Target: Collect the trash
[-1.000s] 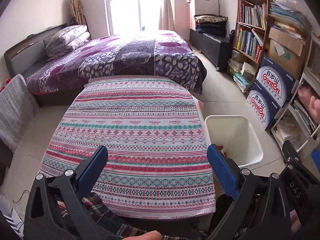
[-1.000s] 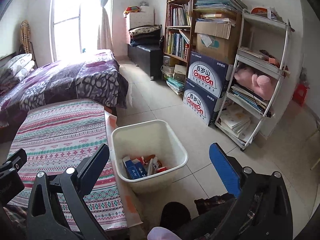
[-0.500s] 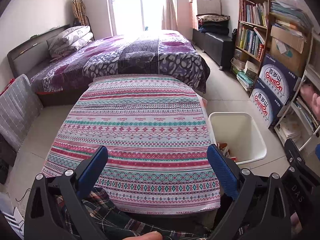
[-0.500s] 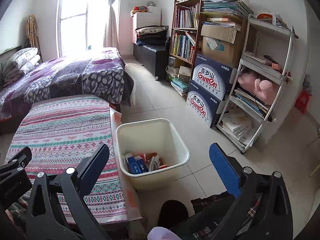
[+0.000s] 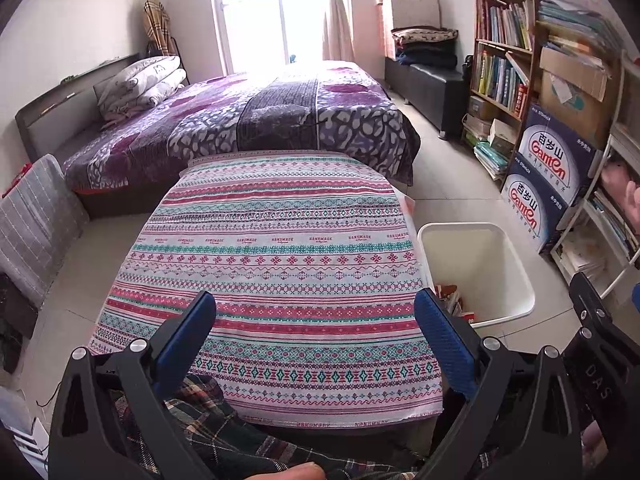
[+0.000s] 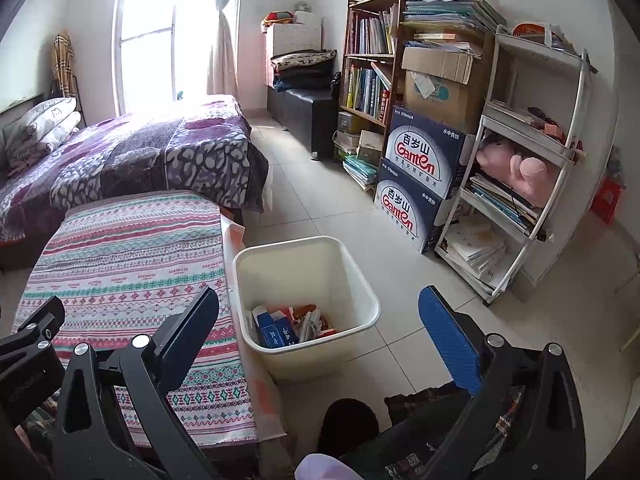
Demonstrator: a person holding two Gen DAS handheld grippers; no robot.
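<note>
A white trash bin (image 6: 362, 292) stands on the floor right of the table, with trash (image 6: 292, 324) such as a blue box and wrappers inside. It also shows in the left wrist view (image 5: 520, 280). The table wears a striped patterned cloth (image 5: 272, 264), bare of trash. My left gripper (image 5: 316, 316) is open and empty above the table's near edge. My right gripper (image 6: 320, 312) is open and empty, held high over the bin's near side.
A bed with a purple cover (image 5: 248, 120) lies beyond the table. Bookshelves (image 6: 372, 64), Ganten boxes (image 6: 420, 184) and a white rack (image 6: 528, 160) line the right wall. A grey cushion (image 5: 32, 224) sits at the left. My plaid-clad legs (image 5: 200, 432) are below.
Both grippers have risen and drawn back a little, so table and bin look smaller and lower. Both stay open and empty.
</note>
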